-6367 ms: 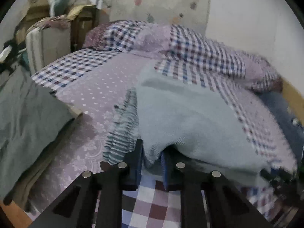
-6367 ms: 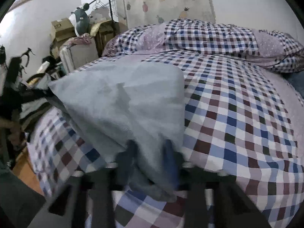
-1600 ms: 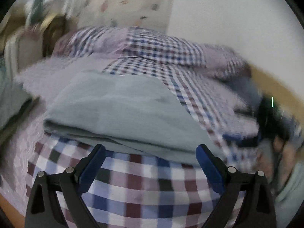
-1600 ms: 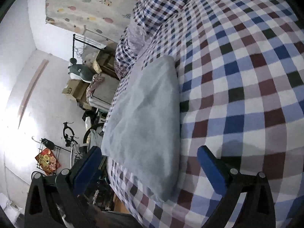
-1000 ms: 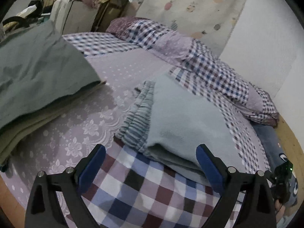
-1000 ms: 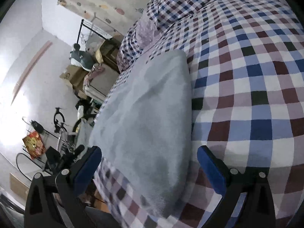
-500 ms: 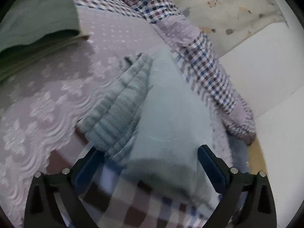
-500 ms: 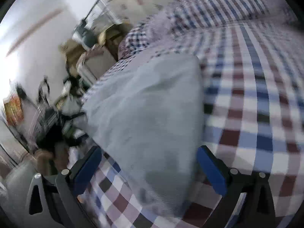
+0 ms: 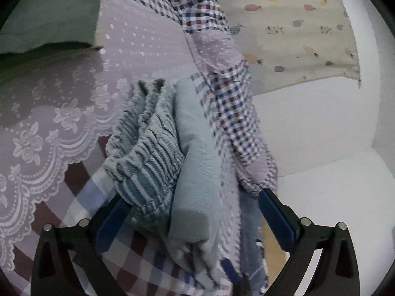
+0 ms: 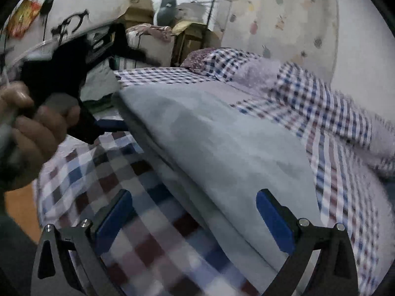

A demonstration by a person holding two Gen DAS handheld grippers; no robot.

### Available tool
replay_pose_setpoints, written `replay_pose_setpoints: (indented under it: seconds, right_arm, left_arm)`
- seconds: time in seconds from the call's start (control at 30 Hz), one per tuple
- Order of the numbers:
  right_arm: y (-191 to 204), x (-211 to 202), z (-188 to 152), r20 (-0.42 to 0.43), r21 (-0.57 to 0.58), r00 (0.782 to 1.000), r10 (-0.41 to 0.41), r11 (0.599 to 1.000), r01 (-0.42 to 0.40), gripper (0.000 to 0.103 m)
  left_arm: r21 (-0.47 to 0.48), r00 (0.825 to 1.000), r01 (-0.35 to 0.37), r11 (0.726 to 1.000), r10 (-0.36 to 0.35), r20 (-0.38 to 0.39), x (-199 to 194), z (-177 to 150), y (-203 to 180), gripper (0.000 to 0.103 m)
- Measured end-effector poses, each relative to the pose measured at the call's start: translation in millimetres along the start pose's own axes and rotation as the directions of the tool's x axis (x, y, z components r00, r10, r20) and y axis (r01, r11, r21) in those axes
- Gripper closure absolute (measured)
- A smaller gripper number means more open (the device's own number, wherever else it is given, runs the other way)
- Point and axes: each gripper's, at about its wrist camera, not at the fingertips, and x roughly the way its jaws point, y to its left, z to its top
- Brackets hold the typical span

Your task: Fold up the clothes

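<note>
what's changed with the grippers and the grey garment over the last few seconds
Both grippers let go of the grey garment: about six seconds ago each was clamped on an edge, and now the left gripper and right gripper are open. Both have moved in close to its folded edges, the left at the ribbed waistband. The garment stays folded on the checked bedspread.

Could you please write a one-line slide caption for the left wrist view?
Open left gripper straddling the ribbed waistband end of a folded light-blue garment on a checked bedspread.
</note>
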Motion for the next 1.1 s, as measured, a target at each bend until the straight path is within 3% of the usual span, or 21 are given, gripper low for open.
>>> replay_pose_setpoints:
  seconds: [0.3,0.37,0.4,0.43,0.53,0.73,0.87,1.0,1.1]
  right_arm:
    - [49,58,28,0.002,-0.188,0.99,-0.138,0.973,0.136,0.0]
    - [52,69,30,-0.015,-0.223,0.988,-0.154,0.964,0.147,0.005]
    - [51,73,31,-0.018,-0.232,0.986,-0.165,0.96,0.157,0.02]
    - [47,73,33,-0.022,-0.221,0.986,-0.163,0.963,0.154,0.041]
    - [35,72,39,-0.044,-0.191,0.991,-0.126,0.975,0.115,0.047]
    - [8,69,54,-0.083,-0.1,0.996,-0.029,0.995,0.02,0.052]
    - [-7,69,64,-0.094,-0.028,0.995,0.016,0.999,-0.019,0.052]
    - [-8,69,66,-0.104,-0.019,0.994,0.038,0.999,-0.04,0.052]
    - [-9,68,62,-0.112,0.0,0.991,0.07,0.998,-0.07,0.052]
  left_arm:
    - [-0.006,0.995,0.085,0.996,-0.085,-0.051,4,14,-7,0.001]
    - [-0.02,0.993,0.097,0.995,-0.098,-0.061,4,17,-5,0.001]
    - [-0.024,0.993,0.095,0.995,-0.096,-0.065,4,17,-4,0.001]
    - [-0.026,0.994,0.089,0.996,-0.091,-0.068,4,18,-4,0.001]
    - [-0.013,0.994,0.072,0.997,-0.073,-0.078,6,17,-4,0.001]
    - [-0.024,0.994,-0.021,0.999,0.018,-0.105,13,15,3,0.001]
    - [0.003,0.996,-0.035,0.999,0.035,-0.078,15,14,-2,0.001]
    - [0.051,0.993,-0.004,0.999,0.01,-0.12,32,9,-13,0.001]
    - [0.079,0.993,-0.031,0.996,0.039,-0.111,45,12,-15,0.001]
